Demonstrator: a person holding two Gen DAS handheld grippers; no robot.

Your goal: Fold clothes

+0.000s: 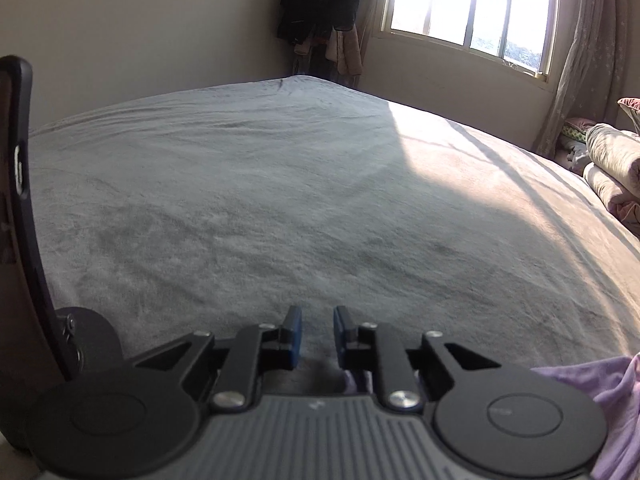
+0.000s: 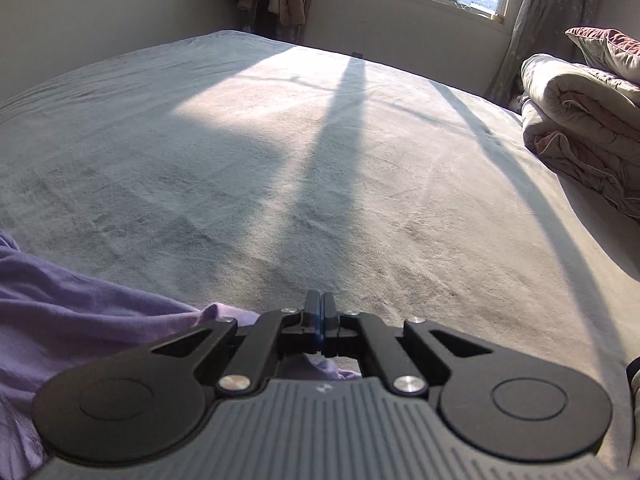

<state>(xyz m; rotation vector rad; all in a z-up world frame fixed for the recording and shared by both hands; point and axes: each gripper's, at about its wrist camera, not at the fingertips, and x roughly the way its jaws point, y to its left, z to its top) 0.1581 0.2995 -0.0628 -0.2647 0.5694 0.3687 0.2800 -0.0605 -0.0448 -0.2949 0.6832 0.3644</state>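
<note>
We view a grey plush bed cover (image 1: 280, 200) from two hand-held grippers pointing toward 12 o'clock, where a sunlit window (image 1: 468, 4) stands. Beginning at the left, the left gripper (image 1: 317, 338) holds its blue-padded fingers spread, with a clear gap between them and only the cover ahead of them. The lilac garment (image 1: 600, 400) lies at its 4 o'clock, bunched at the lower right edge of that view; a small fold of it also shows under the right finger, though we cannot tell whether it touches the pad. Moving right, the same garment (image 2: 72, 320) fills the 8 o'clock sector of the right wrist view and runs beneath the right gripper (image 2: 319, 320), whose fingers are pressed together; cloth shows below the linkage, yet we cannot tell whether any is pinched between the pads. The garment thus lies between the two grippers and behind their fingertips, crumpled, its long axis unreadable. We judge both grippers about equally near it. At 2 o'clock of the right view a rolled quilt (image 2: 580, 120) rests on the bed edge.
</note>
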